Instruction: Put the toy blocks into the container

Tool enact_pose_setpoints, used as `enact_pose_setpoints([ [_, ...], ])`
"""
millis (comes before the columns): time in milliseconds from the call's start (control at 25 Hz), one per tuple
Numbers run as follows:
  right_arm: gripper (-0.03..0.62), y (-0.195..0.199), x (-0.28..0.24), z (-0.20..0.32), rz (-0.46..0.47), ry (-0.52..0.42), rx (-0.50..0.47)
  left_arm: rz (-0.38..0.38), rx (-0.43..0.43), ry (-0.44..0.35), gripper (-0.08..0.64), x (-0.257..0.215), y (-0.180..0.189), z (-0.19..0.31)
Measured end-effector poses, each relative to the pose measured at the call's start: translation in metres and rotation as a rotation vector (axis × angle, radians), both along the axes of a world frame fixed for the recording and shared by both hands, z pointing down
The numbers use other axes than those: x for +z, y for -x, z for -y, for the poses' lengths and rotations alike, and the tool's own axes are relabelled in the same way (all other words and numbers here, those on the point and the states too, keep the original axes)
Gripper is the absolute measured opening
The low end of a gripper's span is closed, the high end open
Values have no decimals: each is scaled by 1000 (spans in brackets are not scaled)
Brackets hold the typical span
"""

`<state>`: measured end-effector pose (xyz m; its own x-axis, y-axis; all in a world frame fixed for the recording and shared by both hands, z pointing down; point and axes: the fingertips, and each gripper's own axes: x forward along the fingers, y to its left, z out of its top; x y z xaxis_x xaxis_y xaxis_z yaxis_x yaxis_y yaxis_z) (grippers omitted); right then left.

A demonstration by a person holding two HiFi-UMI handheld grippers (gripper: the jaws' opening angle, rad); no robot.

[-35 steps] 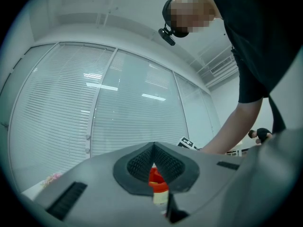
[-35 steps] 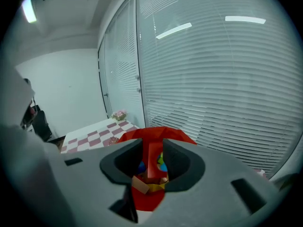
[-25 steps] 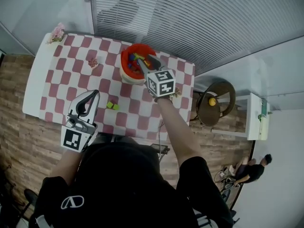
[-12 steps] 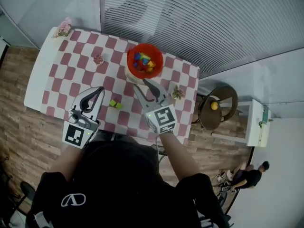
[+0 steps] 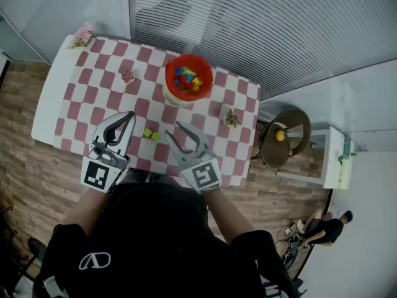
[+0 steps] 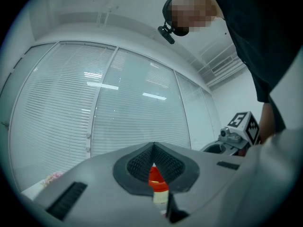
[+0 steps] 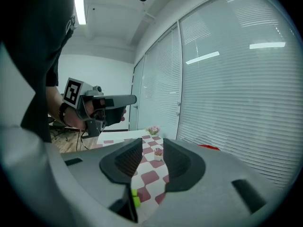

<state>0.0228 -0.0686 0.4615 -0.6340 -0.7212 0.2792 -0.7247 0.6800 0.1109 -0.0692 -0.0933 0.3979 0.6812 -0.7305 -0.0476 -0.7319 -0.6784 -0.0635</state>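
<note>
The red container [image 5: 188,79] stands on the checkered table [image 5: 93,79] at the far side, with several colored blocks inside. Two green-yellow blocks [image 5: 150,135] lie on the cloth near the front edge, between my grippers. My right gripper [image 5: 174,130] hovers just right of them, open and empty. Through its jaws the blocks [image 7: 136,200] show low on the cloth. My left gripper [image 5: 128,115] hangs left of the blocks, fingertips together, holding nothing. In the left gripper view [image 6: 154,146] the red container [image 6: 157,179] shows through the slit below the touching tips.
Pink flowers [image 5: 82,36] sit at the far left corner. A small potted plant [image 5: 128,76] stands left of the container and another plant [image 5: 232,118] near the right edge. A round stool [image 5: 282,135] and white shelf [image 5: 332,157] stand right of the table. Window blinds run behind.
My right gripper has drawn back from over the red container to the table's near side, beside the green-yellow blocks. The left gripper has stayed put.
</note>
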Motion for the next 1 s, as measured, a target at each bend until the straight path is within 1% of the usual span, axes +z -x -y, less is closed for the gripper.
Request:
enact_pose_setpoints([
  [240,143,2,18,3,-23,13,-8,6,2,1,6,0,4,-2],
  [360,148,6,46,3,-74,70,-41,7,-2,-1,6,0,7,-4],
  [480,164,13,85,2,-128,157,-83,9,-4,-1,6,1,9,-6],
  [560,167,19,109,0,-171,209,-112,7,-9,3,6,2,11,-8],
  [760,186,29,164,-4,-317,310,-189,8,-21,4,6,5,17,-10],
  [1000,199,30,234,-12,-480,455,-275,12,-33,9,6,6,22,-11],
])
